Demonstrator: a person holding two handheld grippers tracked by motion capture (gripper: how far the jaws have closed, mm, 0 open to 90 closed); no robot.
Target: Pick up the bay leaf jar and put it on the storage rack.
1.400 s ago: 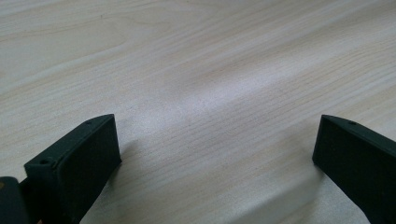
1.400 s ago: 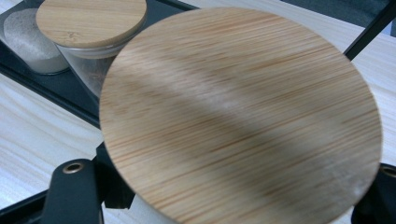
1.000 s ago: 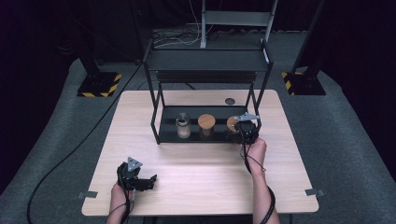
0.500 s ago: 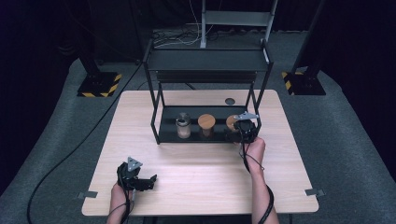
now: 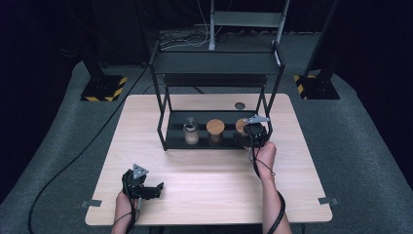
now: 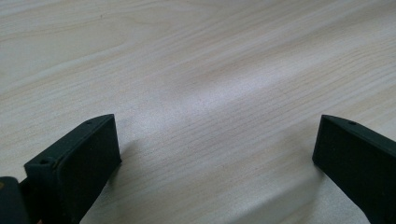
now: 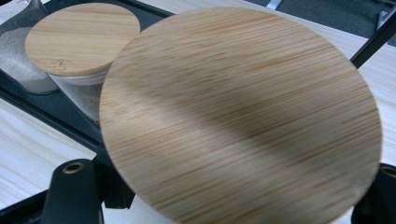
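Observation:
A black two-tier rack (image 5: 217,62) stands at the back of the wooden table (image 5: 204,170). On its lower shelf sit a glass jar of pale sand (image 5: 190,131), a jar with a wooden lid (image 5: 215,127) and, at the right end, a third wooden-lidded jar (image 5: 240,125). My right gripper (image 5: 252,133) is at that third jar. Its lid (image 7: 243,116) looms close in the right gripper view, with a black fingertip (image 7: 70,186) at each side below it, shut on the jar. My left gripper (image 5: 156,188) rests open near the table's front left, only bare wood between its jaws (image 6: 217,154).
A small dark round spot (image 5: 239,105) lies on the table behind the rack's right leg. Rack uprights frame the lower shelf on both ends. Black stands with striped bases (image 5: 103,88) sit on the grey floor behind. A cable (image 5: 73,161) trails off left.

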